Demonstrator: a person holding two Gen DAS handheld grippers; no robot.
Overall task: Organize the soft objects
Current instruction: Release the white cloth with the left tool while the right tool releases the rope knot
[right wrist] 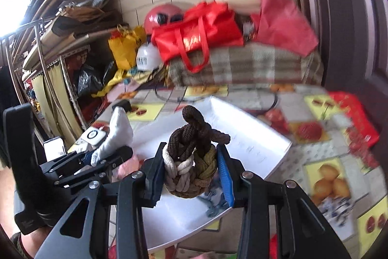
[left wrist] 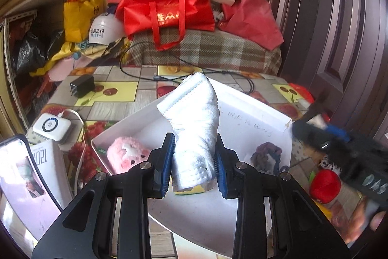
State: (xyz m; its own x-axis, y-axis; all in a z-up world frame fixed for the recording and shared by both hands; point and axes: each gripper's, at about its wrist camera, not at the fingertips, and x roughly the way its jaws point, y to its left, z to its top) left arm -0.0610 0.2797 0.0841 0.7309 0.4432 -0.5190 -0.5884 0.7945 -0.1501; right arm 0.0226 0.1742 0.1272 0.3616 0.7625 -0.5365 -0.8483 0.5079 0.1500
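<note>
My left gripper (left wrist: 194,162) is shut on a rolled white towel (left wrist: 196,123), held upright above a white box (left wrist: 242,118). The towel also shows at the left of the right wrist view (right wrist: 116,135). Inside the box lie a pink plush toy (left wrist: 126,157) and a purple scrunchie (left wrist: 266,157). My right gripper (right wrist: 191,171) is shut on a braided rope knot (right wrist: 191,154) of brown, cream and olive cord, held over the same white box (right wrist: 254,145). The right gripper appears blurred at the right edge of the left wrist view (left wrist: 344,157).
A red plush ball (left wrist: 325,186) lies right of the box on the fruit-print tablecloth (left wrist: 116,94). A black charger (left wrist: 82,86), a white power bank (left wrist: 52,125) and a phone (left wrist: 21,176) sit at the left. Red bags (left wrist: 167,11) and helmets are piled at the back.
</note>
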